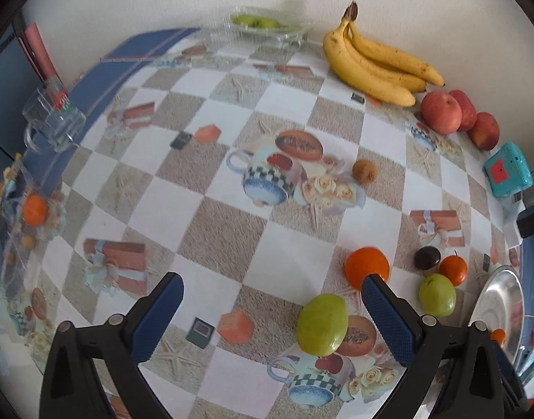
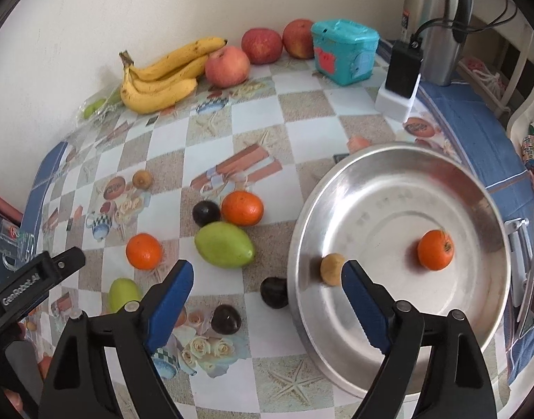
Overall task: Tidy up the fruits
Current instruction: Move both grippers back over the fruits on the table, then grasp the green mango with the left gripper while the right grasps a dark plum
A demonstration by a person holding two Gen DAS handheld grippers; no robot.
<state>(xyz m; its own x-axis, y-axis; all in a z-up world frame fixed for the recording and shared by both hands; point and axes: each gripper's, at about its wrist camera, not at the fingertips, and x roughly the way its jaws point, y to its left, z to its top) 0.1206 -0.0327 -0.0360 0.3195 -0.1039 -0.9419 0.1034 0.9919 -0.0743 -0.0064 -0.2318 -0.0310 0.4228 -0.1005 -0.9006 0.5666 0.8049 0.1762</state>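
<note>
1. My left gripper (image 1: 272, 317) hangs with jaws spread and empty over the near part of the tabletop (image 1: 228, 206). A green mango (image 1: 322, 324) lies just inside my right-hand finger, but I cannot tell how high above it I am.
2. My right gripper (image 2: 267, 300) is also spread and empty, straddling the near-left rim of the steel plate (image 2: 476, 188). A small tan fruit (image 2: 332, 268) and one mandarin (image 2: 435, 249) already sit in the plate.
3. Loose fruit is still out on the cloth: two more mandarins (image 2: 242, 208), (image 2: 143, 250), a larger green mango (image 2: 225, 244), and dark round fruits (image 2: 274, 292), (image 2: 226, 318), (image 2: 205, 213).
4. Risk: the green mango is smooth and rounded; closing off-centre could squirt it sideways into the neighbouring mandarin.
5. Risk: the dark fruit beside the plate rim touches or nearly touches it, so a finger may strike metal and shove the plate.
6. Risk: both grippers work the same cluster and could collide.
7. Hard to make out: the clear tray (image 1: 263, 29) of green fruit at the far edge is blurred. A kiwi-like fruit (image 1: 364, 171) is too small to name surely. Bananas (image 1: 375, 59) and apples (image 1: 441, 111) line the far wall.
</note>
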